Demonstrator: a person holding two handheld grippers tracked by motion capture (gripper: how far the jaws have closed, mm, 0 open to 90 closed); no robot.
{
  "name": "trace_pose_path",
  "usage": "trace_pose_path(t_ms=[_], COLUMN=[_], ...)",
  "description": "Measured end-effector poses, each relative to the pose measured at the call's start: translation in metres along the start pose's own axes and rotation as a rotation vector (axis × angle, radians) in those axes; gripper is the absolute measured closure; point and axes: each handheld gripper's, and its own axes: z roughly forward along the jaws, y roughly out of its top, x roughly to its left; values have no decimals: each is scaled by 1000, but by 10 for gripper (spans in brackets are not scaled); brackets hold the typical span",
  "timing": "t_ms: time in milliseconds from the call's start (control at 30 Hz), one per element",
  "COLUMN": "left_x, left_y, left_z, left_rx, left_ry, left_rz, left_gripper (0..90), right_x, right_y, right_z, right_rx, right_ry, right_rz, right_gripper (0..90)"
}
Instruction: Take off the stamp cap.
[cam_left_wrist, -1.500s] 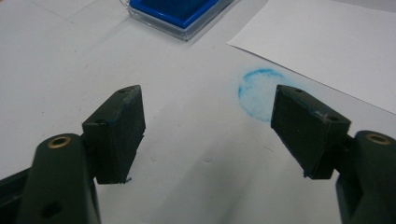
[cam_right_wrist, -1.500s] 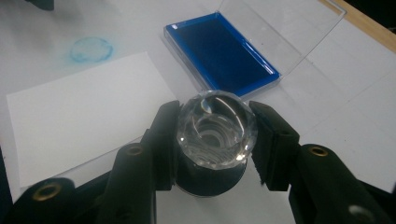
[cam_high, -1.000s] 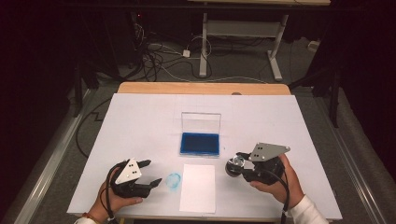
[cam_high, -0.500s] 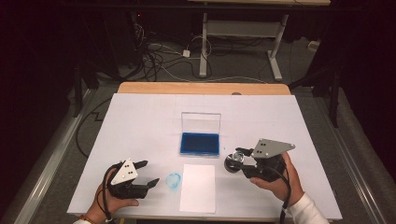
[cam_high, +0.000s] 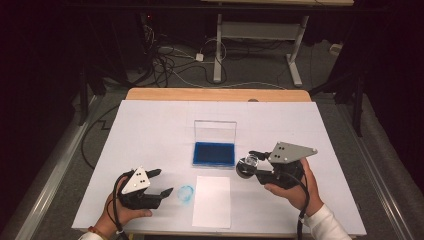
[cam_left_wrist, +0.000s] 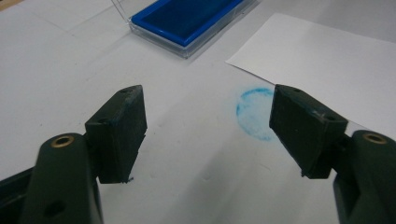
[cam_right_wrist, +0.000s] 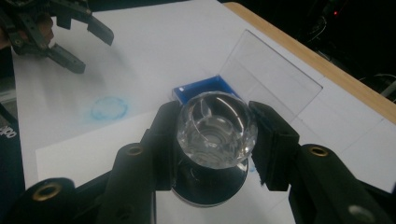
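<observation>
Stamp (cam_right_wrist: 215, 135) sits clamped in the right gripper (cam_high: 252, 167), jaws shut on either side of its clear, faceted knob, with the dark round base showing below. It hangs over the table (cam_high: 150, 130) just right of the sheet (cam_high: 212, 201) near the front edge, and just in front of the open ink pad (cam_high: 214, 153) at the middle. The left gripper (cam_high: 162, 184) is wide open and holds nothing, low near the front left part of the table; a blue ring (cam_left_wrist: 254, 113) printed on the table lies between its jaws and the sheet's left edge.

The stamp looks rigid and light, probably hard plastic. The knob's smooth facets could slip or twist in the pads, so a firm hold across its widest part, as now, seems right. The sheet is thin and loose and may shift under a press unless pinned.
</observation>
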Motion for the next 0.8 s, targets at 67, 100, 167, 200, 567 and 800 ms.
trace_pose_path(t_ms=[67, 100, 167, 200, 567, 800], left_x=[2, 3, 3, 3, -12, -26], left_y=[4, 6, 10, 12, 43, 61], left_z=[3, 5, 9, 11, 27, 40], left_rx=[-2, -8, -7, -5, -42, -61], left_ry=[0, -9, -22, -28, -79, -122], left_rz=[4, -3, -4, 1, 52, 87], left_gripper=[277, 277, 277, 276, 276, 276], right_x=[0, 1, 1, 3, 14, 24], right_y=[4, 6, 8, 12, 29, 34], right_z=[-1, -2, -2, -2, 16, 27], right_rx=[-32, -46, -54, -65, -95, -93], right_ry=[-12, -13, -11, -12, 50, 91], right_rz=[-5, -8, -8, -13, -22, -27], right_gripper=[568, 568, 568, 568, 569, 569])
